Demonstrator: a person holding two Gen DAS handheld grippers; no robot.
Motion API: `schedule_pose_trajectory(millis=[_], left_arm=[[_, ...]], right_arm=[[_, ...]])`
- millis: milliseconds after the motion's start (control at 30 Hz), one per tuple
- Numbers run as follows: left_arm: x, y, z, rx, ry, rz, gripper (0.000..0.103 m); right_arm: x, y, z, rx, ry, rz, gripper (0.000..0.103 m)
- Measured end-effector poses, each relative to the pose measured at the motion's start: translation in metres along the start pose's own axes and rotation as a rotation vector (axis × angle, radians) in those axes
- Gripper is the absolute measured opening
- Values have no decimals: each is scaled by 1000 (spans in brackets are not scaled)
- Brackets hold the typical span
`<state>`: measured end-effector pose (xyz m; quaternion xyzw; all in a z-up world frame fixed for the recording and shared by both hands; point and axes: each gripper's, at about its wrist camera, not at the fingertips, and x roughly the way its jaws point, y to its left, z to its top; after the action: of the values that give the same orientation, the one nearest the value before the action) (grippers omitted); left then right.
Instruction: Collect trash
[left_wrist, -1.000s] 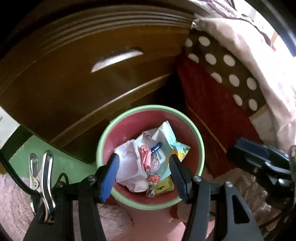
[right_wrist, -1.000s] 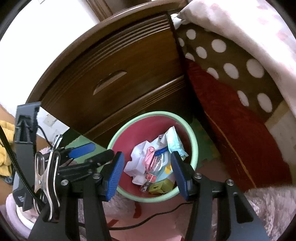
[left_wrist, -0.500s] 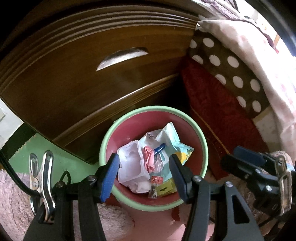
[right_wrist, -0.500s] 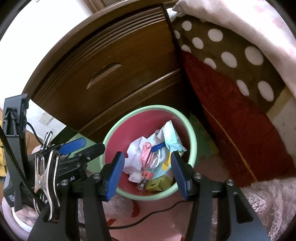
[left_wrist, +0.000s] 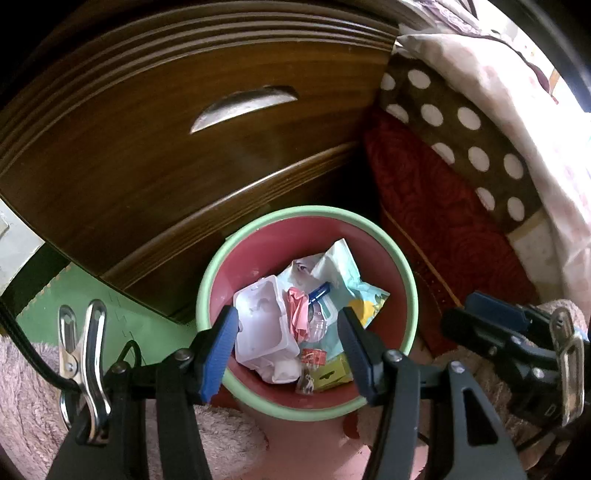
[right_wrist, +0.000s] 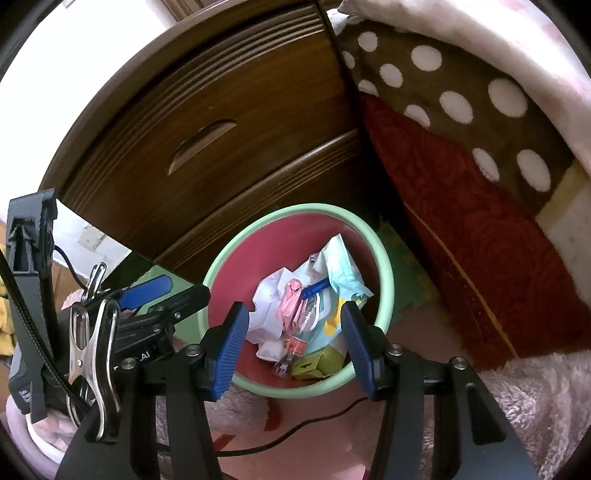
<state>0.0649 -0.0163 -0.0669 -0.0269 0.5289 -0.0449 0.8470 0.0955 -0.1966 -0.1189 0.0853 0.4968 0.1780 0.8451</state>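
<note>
The bin (left_wrist: 306, 410), pink inside with a green rim, stands on the floor just in front of the dresser (left_wrist: 184, 147) and beside the red bedding (left_wrist: 443, 206). Trash already lies in the bin: a white tub (left_wrist: 260, 325), a pale wrapper (left_wrist: 347, 273), a pink scrap (left_wrist: 297, 306), a blue clip (right_wrist: 314, 288) and a yellow box (left_wrist: 330, 374) near its front wall. The left tool (left_wrist: 284, 350) hangs above the bin, its jaws apart with nothing between them. The right tool (right_wrist: 291, 339) does likewise, empty and open over the same bin. Judging by this, the collecting looks largely done. Around the bin only a fluffy rug (right_wrist: 535, 398) and a black cable (right_wrist: 295, 432) show, so whether any trash is left elsewhere cannot be told.
</note>
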Motion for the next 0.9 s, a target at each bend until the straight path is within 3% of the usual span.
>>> schedule_pose_trajectory(millis=[900], left_arm=[[2, -1, -3, 4, 6, 5, 59]], right_arm=[[0, 0, 1, -6, 4, 7, 53]])
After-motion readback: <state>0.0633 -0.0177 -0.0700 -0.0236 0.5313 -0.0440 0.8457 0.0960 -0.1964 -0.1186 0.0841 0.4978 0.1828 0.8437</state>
